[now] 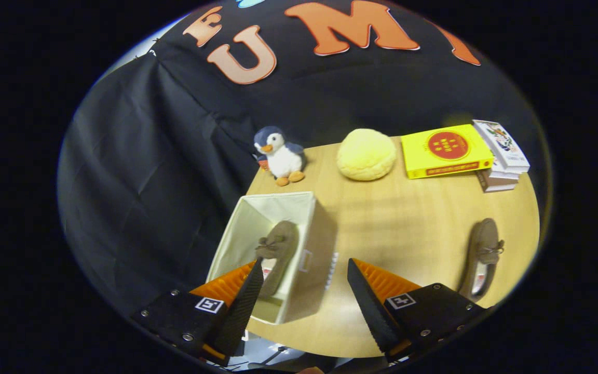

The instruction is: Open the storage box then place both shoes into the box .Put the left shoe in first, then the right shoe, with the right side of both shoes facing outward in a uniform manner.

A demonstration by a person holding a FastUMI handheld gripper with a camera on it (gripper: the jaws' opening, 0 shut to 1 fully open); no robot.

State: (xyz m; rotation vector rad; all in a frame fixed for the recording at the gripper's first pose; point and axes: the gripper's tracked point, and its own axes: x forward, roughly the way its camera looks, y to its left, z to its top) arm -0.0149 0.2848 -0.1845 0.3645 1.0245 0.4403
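Surface: wooden table (403, 208) against a black cloth wall, seen from above and a little behind the tongs
Storage box: cream fabric box (304, 228) stands open near the table's left edge, just ahead of the left finger, no lid on it
Shoe in box: one brown shoe (278, 249) already lies inside, lengthwise along the box, toe pointing away, heel partly hidden behind the left finger tip; I judge this the left shoe, so the first placing looks done
Shoe to fetch: second brown shoe (483, 257) lies on the bare table, off to the right of the right finger and beside it, well apart from the box
Long axis: this shoe runs roughly away from the tongs, toe with the bow at the far end, heel opening near; nearly parallel to the shoe in the box
Tongs: gripper (304, 283) is spread wide, black fingers with orange backing, nothing between them, touching nothing I can see; bare table and the box's right wall lie in the gap
Coming move: by my judgement the tongs must swing right to reach the shoe, then carry it left to the box
Bystanders: toy penguin (281, 156), yellow cushion (366, 154), yellow book (445, 150) and a stack of books (501, 156) sit along the far side, clear of the path
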